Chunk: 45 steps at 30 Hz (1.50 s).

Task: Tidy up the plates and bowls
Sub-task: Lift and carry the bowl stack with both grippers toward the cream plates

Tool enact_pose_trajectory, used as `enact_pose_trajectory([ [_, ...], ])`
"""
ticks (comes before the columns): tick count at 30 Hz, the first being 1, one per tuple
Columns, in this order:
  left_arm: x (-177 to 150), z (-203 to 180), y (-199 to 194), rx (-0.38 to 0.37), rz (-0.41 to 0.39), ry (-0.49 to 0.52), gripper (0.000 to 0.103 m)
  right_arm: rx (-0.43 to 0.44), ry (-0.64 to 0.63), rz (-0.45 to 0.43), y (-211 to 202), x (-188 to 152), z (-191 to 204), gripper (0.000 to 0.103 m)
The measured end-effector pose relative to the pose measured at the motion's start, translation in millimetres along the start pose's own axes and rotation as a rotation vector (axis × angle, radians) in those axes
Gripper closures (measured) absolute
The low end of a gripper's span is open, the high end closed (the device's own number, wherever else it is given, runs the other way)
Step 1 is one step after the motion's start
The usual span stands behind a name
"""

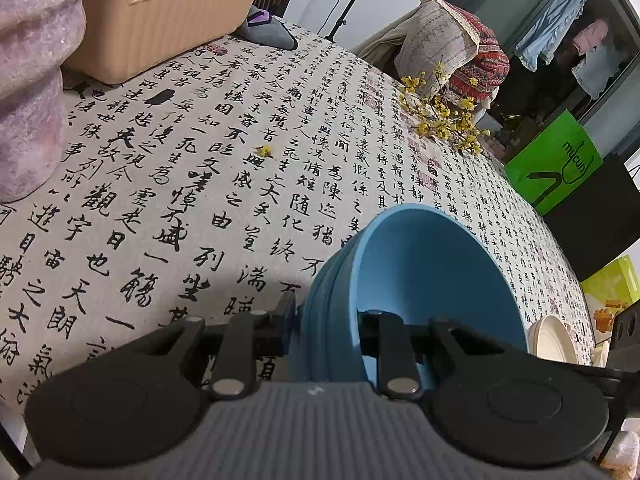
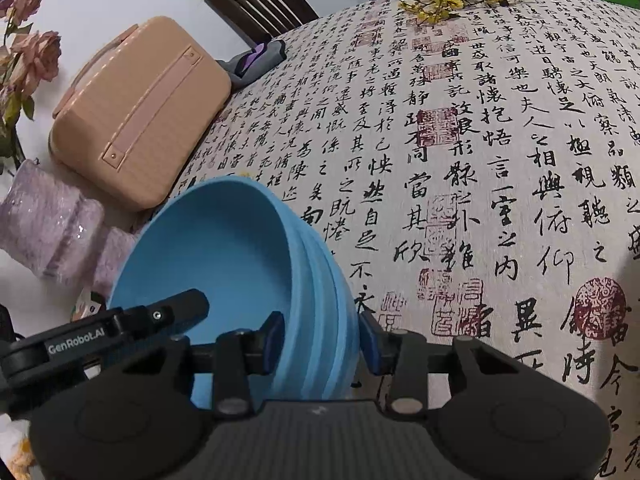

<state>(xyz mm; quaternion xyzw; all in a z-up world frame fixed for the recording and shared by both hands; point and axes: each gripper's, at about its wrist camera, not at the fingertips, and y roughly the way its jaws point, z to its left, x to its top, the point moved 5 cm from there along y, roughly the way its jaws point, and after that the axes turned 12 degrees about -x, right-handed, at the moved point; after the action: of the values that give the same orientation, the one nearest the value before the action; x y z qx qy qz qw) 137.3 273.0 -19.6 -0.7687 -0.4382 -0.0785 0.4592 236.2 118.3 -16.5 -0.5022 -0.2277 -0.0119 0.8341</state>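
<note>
Both the left gripper (image 1: 326,330) and the right gripper (image 2: 320,338) are nearly closed, pinching opposite rims of the blue bowls (image 1: 420,280), low in both frames. The stack looks light, stiff and smooth, so I think it may slip.

Table (image 2: 500,160) under calligraphy-print cloth; carries beige case (image 2: 140,116) near far-left corner, yellow flower sprigs (image 1: 444,116) at far edge, lilac vase (image 2: 48,220).
</note>
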Motion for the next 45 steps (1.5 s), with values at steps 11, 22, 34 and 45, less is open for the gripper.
enact_pose_trajectory([
  [11, -1, -1, -2, -0.002, -0.004, 0.009, 0.08, -0.005, 0.007, -0.006, -4, -2, -2, 0.067],
  [22, -1, -5, -1, 0.017, -0.005, 0.018, 0.08, -0.008, 0.035, 0.001, -7, -3, -3, 0.069],
  [34, -2, -9, 0, 0.029, 0.0, 0.022, 0.08, 0.001, 0.06, 0.017, -9, -6, -7, 0.069],
  [45, -3, -18, 2, 0.029, 0.009, 0.034, 0.08, -0.001, 0.075, 0.017, -17, -8, -16, 0.069],
])
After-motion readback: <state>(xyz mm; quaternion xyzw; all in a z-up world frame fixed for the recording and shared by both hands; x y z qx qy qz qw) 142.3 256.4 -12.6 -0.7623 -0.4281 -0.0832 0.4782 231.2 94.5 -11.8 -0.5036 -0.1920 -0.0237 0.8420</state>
